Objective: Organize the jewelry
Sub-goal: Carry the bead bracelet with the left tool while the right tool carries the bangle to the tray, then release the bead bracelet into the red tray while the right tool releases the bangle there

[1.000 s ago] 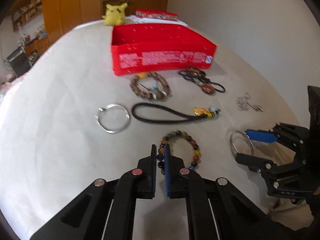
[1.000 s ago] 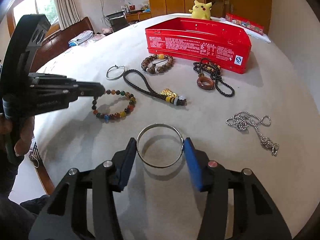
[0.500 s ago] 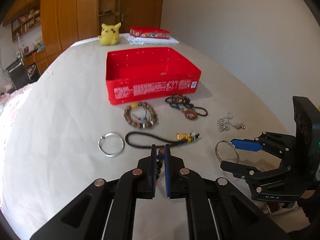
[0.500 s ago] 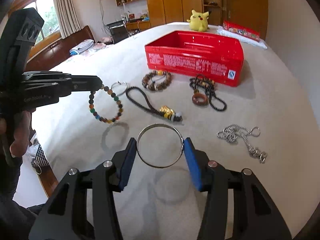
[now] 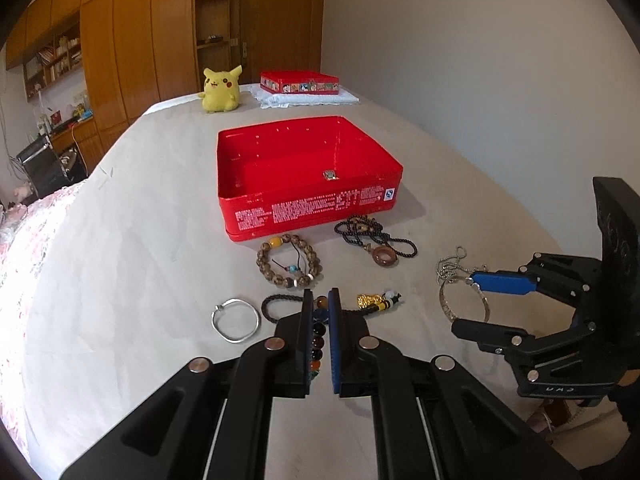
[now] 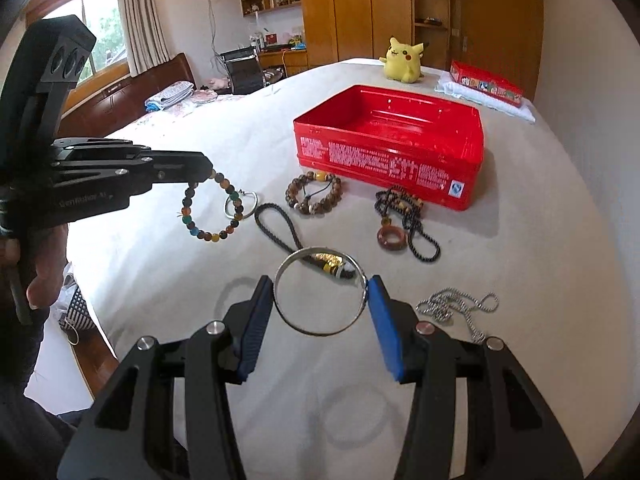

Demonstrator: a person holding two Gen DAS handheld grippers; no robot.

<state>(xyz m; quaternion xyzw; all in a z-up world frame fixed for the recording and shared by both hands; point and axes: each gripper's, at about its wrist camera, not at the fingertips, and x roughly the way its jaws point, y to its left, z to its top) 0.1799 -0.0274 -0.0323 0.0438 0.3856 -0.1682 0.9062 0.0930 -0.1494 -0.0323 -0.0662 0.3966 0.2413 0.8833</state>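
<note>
My left gripper point(image 5: 320, 300) is shut on a multicolour bead bracelet point(image 6: 208, 210), which hangs from it in the air above the table. My right gripper point(image 6: 320, 300) is shut on a silver bangle point(image 6: 320, 292) and holds it off the table; it also shows in the left wrist view point(image 5: 464, 304). The open red tin box point(image 5: 308, 204) stands beyond, with nothing seen inside. On the cloth before it lie a brown bead bracelet point(image 5: 289, 266), a black bead necklace with a brown ring point(image 5: 376, 240), a black braided cord with a gold charm point(image 5: 372, 301), a silver clasp bangle point(image 5: 235, 320) and a silver chain point(image 6: 460, 306).
A yellow Pikachu plush point(image 5: 221, 90) and a second red tin on a white cloth point(image 5: 300, 83) sit at the table's far end. A wall runs along the right. The table edge point(image 6: 92, 320) drops off at the left in the right wrist view.
Both grippers have risen from the table with their pieces. The bead bracelet left the cloth and now hangs free; the silver bangle is lifted, its shadow below it.
</note>
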